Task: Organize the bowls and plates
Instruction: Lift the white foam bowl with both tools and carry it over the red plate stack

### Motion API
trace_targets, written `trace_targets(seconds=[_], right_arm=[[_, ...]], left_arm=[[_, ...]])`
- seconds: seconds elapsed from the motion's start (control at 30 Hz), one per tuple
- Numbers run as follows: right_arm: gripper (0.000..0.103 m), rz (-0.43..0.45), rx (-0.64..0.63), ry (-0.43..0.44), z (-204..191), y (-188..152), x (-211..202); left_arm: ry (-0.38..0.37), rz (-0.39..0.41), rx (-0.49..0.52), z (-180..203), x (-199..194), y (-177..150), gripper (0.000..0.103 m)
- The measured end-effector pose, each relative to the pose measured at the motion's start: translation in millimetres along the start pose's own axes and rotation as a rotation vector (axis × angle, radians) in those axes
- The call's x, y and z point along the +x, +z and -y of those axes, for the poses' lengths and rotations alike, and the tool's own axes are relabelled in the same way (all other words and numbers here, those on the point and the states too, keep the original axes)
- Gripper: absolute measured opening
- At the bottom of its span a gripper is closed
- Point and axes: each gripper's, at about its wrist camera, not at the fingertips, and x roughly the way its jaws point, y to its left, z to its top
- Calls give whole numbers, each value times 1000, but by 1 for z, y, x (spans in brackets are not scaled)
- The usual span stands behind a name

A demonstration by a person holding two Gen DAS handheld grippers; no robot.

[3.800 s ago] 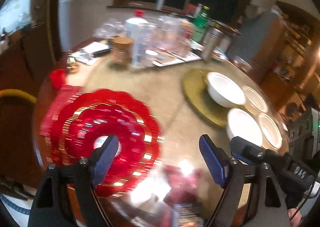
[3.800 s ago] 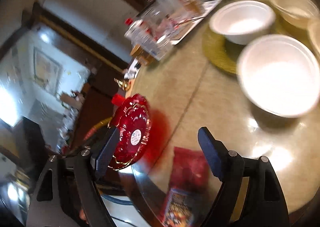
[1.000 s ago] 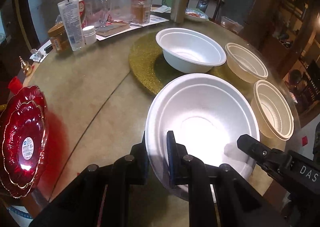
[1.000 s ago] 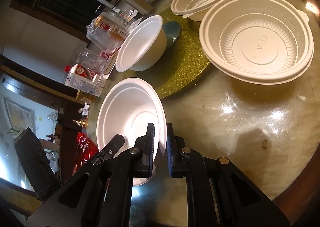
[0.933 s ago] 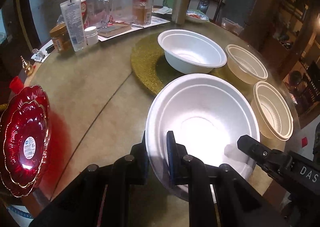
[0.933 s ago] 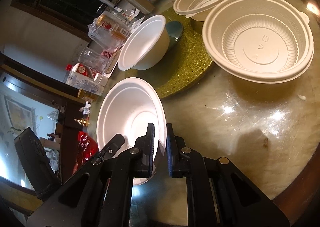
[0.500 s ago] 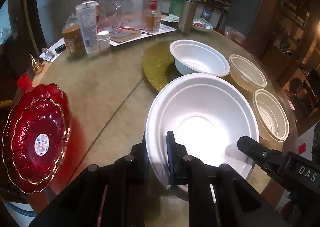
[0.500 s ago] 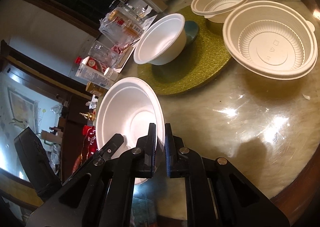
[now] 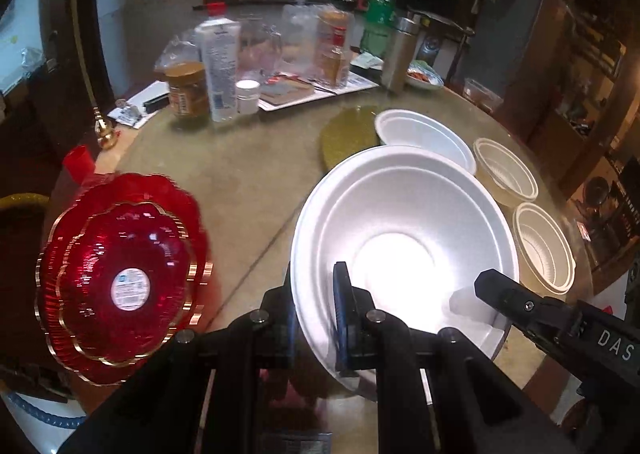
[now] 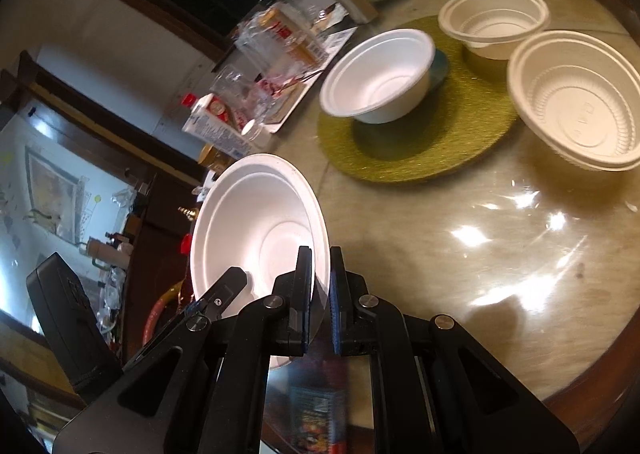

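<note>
Left wrist view, left edge: stacked red plates (image 9: 124,278) are seen near the worktop (image 9: 240,174) rim, motion-blurred, with a white label at the centre whose print cannot be read. Their lower edge is partly cut off by the black frame of the left gripper (image 9: 314,294).

Behind them, a cluster of bottles and jars (image 9: 224,70) is set at the far side; labels are too blurred to read.

Centre: a large white foam bowl (image 9: 404,246) is clamped at its near rim by the left gripper, one finger inside the wall, the other outside and mostly hidden behind it. The bowl's base is washed out by glare. Whether the bowl is clear of the worktop cannot be told from this view.

The right gripper (image 10: 320,290) is clamped on the opposite rim of the same bowl; in the right wrist view the bowl is seen tilted and edge-on, and the rim is only a thin sliver between the nearly touching fingers.

Right of that: a second white bowl (image 9: 424,134) is seen on a gold round mat (image 10: 420,134), part of it hidden by the held bowl in the left view. Two cream ribbed bowls (image 10: 580,102) are placed further right, the nearer one cut off by the picture edge in the right wrist view.
</note>
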Motion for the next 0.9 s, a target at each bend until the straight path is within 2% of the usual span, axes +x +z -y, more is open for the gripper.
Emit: trace_targets(seconds=[0.4, 0.7, 0.9], right_arm=[[7, -81, -105, 66, -63, -17, 42], [7, -136, -169, 87, -103, -30, 76], [7, -172, -194, 80, -117, -36, 95]], left_arm=[[97, 55, -98, -66, -27, 0, 13], [163, 68, -169, -110, -34, -1, 13], [184, 56, -210, -133, -32, -4, 13]])
